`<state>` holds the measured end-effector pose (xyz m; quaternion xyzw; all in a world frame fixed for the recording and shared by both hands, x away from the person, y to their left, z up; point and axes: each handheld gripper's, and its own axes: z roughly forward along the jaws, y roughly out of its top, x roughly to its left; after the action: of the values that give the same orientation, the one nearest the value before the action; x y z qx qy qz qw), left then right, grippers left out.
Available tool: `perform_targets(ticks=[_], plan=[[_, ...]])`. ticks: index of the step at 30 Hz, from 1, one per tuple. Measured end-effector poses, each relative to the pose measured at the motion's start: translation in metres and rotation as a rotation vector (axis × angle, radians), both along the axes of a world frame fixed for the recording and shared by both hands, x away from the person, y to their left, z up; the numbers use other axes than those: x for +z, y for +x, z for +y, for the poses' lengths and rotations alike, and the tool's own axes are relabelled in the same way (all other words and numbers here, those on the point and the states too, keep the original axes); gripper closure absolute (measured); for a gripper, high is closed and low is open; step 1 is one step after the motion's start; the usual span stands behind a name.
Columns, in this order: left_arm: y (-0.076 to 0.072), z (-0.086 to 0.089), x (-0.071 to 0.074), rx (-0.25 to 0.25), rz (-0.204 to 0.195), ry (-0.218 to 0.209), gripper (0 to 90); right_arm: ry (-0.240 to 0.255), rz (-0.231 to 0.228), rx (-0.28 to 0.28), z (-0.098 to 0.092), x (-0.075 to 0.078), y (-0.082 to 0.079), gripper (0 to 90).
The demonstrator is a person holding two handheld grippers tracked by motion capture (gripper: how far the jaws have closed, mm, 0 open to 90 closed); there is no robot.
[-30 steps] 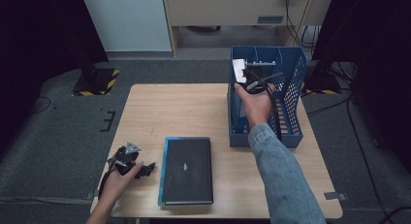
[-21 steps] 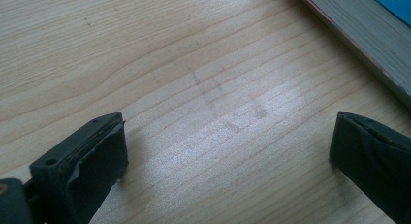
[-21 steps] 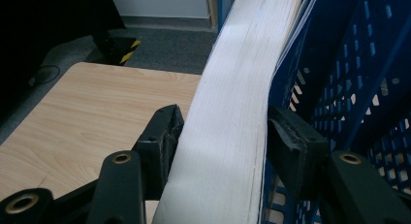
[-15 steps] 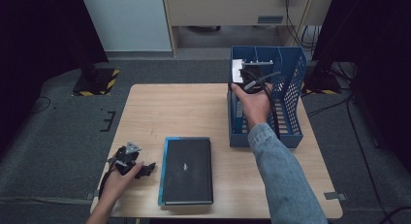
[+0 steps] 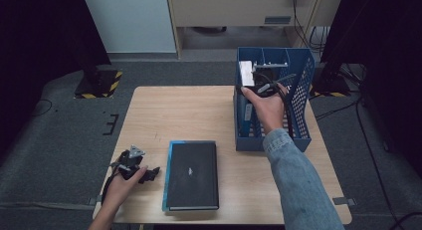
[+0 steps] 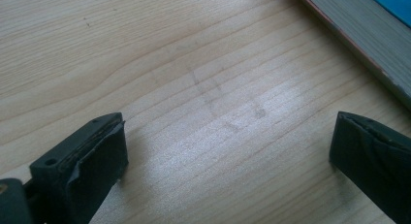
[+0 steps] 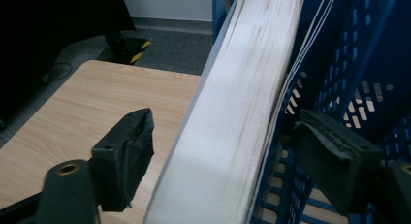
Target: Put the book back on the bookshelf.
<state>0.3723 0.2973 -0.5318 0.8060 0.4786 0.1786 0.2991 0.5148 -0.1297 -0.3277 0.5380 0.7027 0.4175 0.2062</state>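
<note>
Straddling white-paged book (image 7: pixel 232 112) upright in perforated blue plastic crate (image 5: pixel 298 90), upper right: right gripper (image 7: pixel 225 151), padded jaws just opening, not touching; left gripper (image 6: pixel 228 156) agape above grained wood.

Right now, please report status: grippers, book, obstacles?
Right gripper jaws just opened, astride upright book in blue rack. Left gripper open over table.

Soft overhead light brightens the counter (image 5: pixel 199 115) while the room's edges fall black. The counter shows a pale sheen in the left gripper view. The close book pages (image 7: pixel 232 117) are blurred.
</note>
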Motion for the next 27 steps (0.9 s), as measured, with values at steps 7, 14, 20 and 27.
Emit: perform_targets(ticks=[7,14,20,27], plan=[[0.0,0.0,0.0,0.001,-0.002,-0.002,0.0,0.015,-0.01,0.014,-0.009,0.001,-0.007,13.9],[0.0,0.0,0.0,0.001,-0.004,-0.002,0.0,0.017,-0.022,0.04,-0.01,0.0,-0.019,9.4],[0.0,0.0,0.0,0.002,-0.004,-0.002,0.0,0.008,-0.03,0.071,-0.011,-0.005,-0.029,6.4],[0.0,-0.001,0.0,0.007,-0.002,-0.005,0.0,0.005,-0.017,0.089,-0.012,-0.013,-0.042,6.9]])
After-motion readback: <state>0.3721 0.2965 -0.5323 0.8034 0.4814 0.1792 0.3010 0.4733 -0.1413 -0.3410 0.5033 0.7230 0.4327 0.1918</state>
